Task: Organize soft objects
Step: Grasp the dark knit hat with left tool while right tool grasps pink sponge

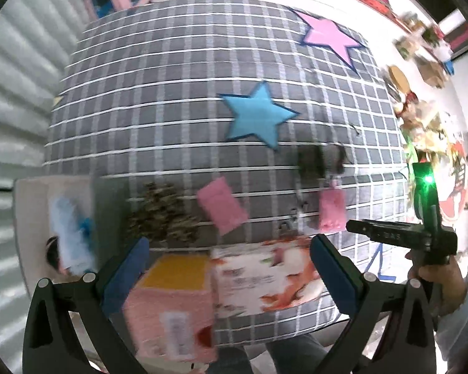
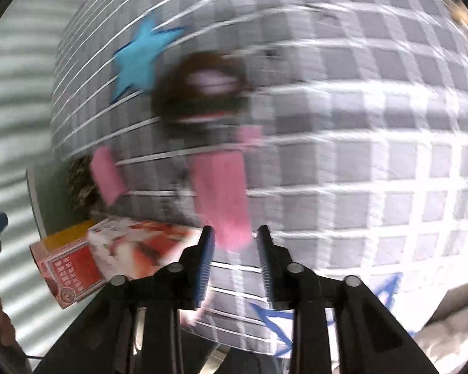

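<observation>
Checked grey quilt [image 1: 177,71] with felt stars; left gripper [image 1: 229,268] jaws wide over glossy cardboard boxes [image 1: 209,293]; right gripper [image 2: 235,249] jaws parted, nothing gripped, fuzzy pink doll [image 2: 218,193] just beyond.

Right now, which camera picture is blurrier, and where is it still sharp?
The right wrist view is far blurrier: the checked cloth and pink doll streak, only the right gripper is crisp. The left wrist view is milder, its blue star fairly sharp, the boxes smeared.

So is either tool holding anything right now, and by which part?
Nothing is held. The left tool stands wide open above the boxes. The right tool is open too: the pink cloth shows beyond its fingers, not pinched.
</observation>
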